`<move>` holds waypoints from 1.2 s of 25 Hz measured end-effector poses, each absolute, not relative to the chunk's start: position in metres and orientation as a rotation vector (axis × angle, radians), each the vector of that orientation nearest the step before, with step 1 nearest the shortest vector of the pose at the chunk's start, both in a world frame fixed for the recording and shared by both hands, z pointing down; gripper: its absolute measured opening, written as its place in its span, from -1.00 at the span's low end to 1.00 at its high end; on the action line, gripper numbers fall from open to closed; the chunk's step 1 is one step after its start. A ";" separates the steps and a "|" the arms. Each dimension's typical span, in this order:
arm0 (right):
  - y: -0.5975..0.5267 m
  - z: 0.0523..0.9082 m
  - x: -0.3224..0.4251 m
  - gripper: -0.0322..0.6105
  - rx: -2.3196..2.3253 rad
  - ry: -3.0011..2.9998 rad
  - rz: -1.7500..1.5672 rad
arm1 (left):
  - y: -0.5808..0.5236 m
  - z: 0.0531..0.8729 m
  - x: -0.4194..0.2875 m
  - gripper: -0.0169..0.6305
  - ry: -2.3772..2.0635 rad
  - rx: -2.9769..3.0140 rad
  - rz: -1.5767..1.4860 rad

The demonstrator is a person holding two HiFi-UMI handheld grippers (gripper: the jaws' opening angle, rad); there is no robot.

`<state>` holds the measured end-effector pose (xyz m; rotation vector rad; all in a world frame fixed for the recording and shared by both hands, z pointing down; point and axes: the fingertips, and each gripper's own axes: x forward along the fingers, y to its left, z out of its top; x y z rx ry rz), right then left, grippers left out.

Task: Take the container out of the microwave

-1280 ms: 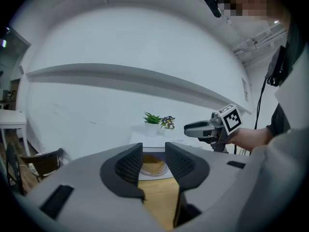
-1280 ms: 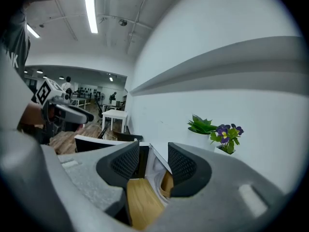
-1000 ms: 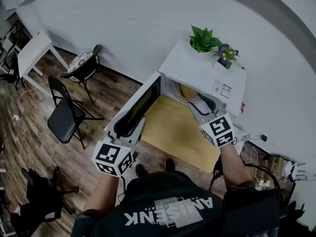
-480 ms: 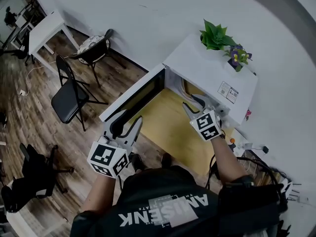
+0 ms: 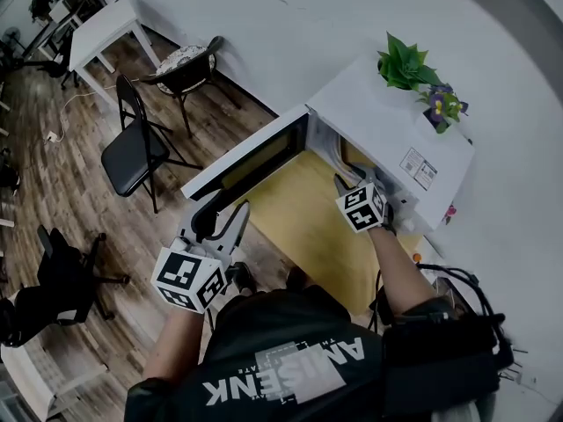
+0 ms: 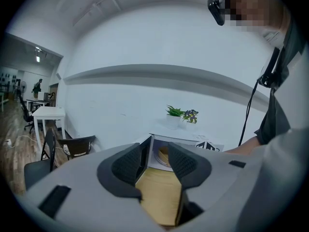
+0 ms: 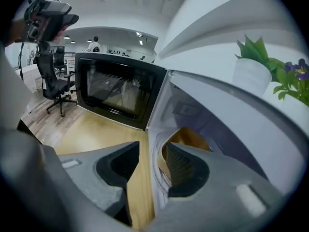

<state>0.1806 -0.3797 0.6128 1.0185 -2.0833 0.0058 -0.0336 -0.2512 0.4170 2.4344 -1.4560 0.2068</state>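
Looking along the right claw (image 7: 150,159), I see its two grey jaws standing apart with nothing held: the gap frames only the front lip of the white box-shaped microwave (image 5: 387,130) and a strip of the yellow wooden tabletop (image 5: 299,227). The tan, round-sided container (image 7: 192,138) sits inside the cavity, on what looks like a pale turntable plate. It lies ahead of this claw and a little to its right, so that the right-hand jaw covers part of its near side. I judge the container to be beyond the jaw tips, not yet between them. The black-windowed microwave door (image 7: 116,93) is swung fully open to the left, which leaves the mouth of the cavity free. From the head view the right claw is at the opening, just beside the cavity, while the left claw (image 5: 220,227) hangs well back near the outer edge of the door, also spread and empty, with the container far off in its own view. The right hand is clearly the nearer one. What shows of the container reads as round, so I see no long axis to line up with. The move turns on pushing straight in and nudging right until the near wall sits in the gap. How deep it sits I cannot tell.
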 end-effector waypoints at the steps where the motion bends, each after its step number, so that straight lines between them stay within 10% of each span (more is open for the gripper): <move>1: -0.383 0.618 0.182 -0.37 1.016 -2.064 0.008 | -0.250 0.418 -0.034 -0.44 -1.463 2.425 0.210; 30: -0.421 0.674 0.189 -0.74 0.884 -1.869 -0.069 | -0.238 0.424 -0.054 -0.44 -1.514 2.368 0.275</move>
